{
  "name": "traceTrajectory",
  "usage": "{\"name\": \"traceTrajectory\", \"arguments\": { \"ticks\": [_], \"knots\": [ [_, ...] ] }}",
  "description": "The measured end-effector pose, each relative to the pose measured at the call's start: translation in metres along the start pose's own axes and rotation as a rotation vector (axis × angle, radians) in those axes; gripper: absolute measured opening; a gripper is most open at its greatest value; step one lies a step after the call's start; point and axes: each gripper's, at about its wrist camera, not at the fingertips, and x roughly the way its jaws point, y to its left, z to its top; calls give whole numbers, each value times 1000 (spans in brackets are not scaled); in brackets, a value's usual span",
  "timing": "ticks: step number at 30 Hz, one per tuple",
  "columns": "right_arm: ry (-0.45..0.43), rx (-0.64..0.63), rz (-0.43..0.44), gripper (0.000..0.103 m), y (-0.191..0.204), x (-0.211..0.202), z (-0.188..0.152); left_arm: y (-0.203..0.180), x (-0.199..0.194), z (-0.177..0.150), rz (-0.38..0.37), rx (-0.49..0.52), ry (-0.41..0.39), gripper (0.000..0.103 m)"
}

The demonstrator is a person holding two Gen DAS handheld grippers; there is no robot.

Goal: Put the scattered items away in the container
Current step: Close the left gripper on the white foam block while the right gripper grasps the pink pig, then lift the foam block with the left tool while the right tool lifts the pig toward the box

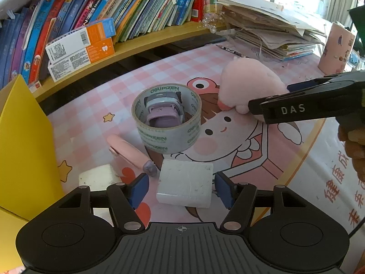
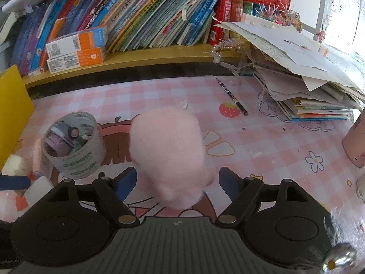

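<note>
My left gripper (image 1: 181,188) is open, its blue pads on either side of a white foam block (image 1: 186,186) on the pink mat. A smaller white foam piece (image 1: 98,177) lies to its left beside a pink pen-like case (image 1: 129,153). A tape roll (image 1: 167,118) stands behind, with a purple watch (image 1: 163,111) inside it. My right gripper (image 2: 176,181) is open around a pink plush toy (image 2: 167,153), which also shows in the left wrist view (image 1: 248,86). The yellow container (image 1: 25,146) stands at the left.
A wooden shelf (image 2: 136,58) with books and orange-white boxes (image 2: 77,49) runs along the back. A pile of papers and books (image 2: 308,86) sits at the back right, a pencil (image 2: 231,97) before it. A pink cup (image 2: 355,146) stands at the right.
</note>
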Motion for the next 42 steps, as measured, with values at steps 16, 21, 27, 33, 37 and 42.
{"name": "traceTrajectory", "arguments": {
  "ticks": [16,21,27,33,37,42],
  "knots": [
    [19,-5,7,73,1,16,5,-1,4,3,-32,-16,-4,62],
    [34,1,21,64,2,19,3,0,5,3,-49,-31,-7,62],
    [40,6,39,52,0,16,1,5,6,4,-68,-61,-10,54],
    [42,9,45,49,0,9,-1,5,5,4,-71,-65,-6,52],
    [44,15,54,49,-1,3,-3,6,-1,4,-69,-67,-5,50],
    [50,21,62,48,-1,-7,-9,7,-13,3,-64,-70,-20,50]
  ]
}}
